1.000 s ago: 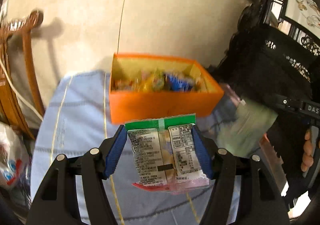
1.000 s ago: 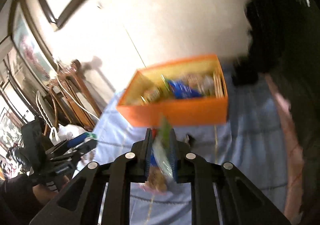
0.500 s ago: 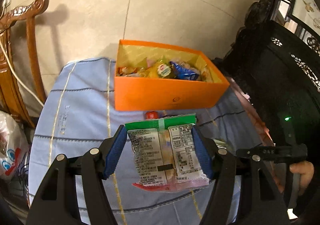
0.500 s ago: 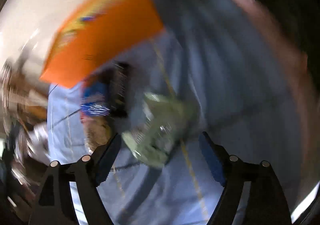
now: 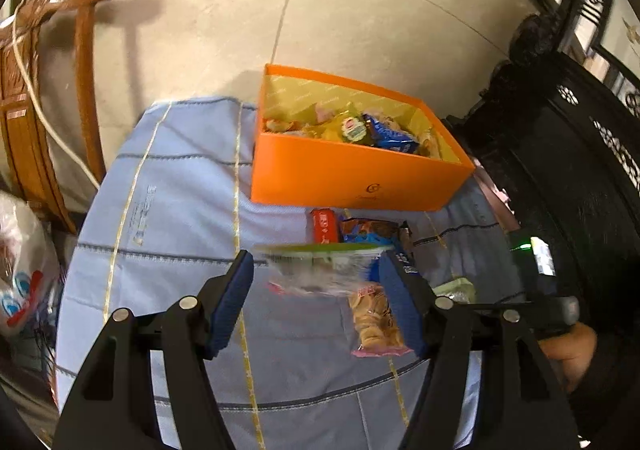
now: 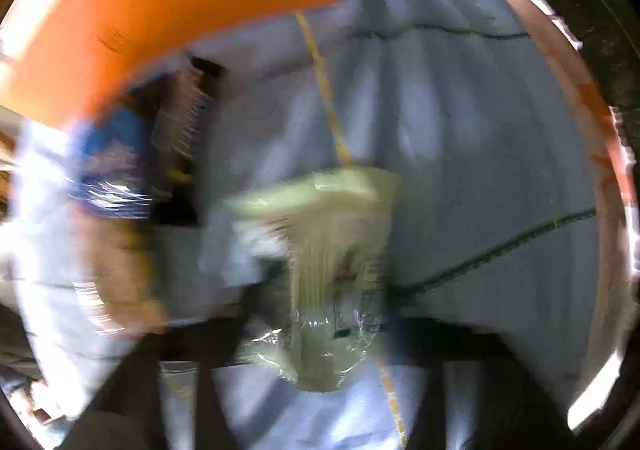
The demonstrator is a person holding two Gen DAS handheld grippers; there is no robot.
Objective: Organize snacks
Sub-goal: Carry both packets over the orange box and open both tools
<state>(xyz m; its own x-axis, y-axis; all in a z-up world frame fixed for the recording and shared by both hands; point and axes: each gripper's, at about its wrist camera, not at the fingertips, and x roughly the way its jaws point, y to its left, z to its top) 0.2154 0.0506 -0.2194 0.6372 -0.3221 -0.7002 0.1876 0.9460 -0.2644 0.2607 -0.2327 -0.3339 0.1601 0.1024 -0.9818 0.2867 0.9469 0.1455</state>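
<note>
Using the orange box (image 5: 352, 174) as the anchor and going left to right: left of it is bare blue cloth (image 5: 172, 210), and further left past the table edge a wooden chair (image 5: 48, 90); the box itself already has a fair pile of wrapped snacks inside, so a good chunk of the sorting looks done. Just in front of the box, on the cloth, a red packet (image 5: 323, 225) and a blue packet (image 5: 370, 231) still lie outside; so does a clear cookie packet (image 5: 376, 324) a bit nearer the camera. The left gripper (image 5: 316, 302) sits in front of the box with its jaws spread wide, and a green-topped packet (image 5: 320, 266) is a blur between them, apparently loose rather than pinched. Over to the right of the box, the right gripper's view is badly smeared; a pale green packet (image 6: 328, 250) lies on the cloth right ahead of it; whether those jaws are wide or closed can't be told. Judging by that, roughly five packets are left to go in.
</note>
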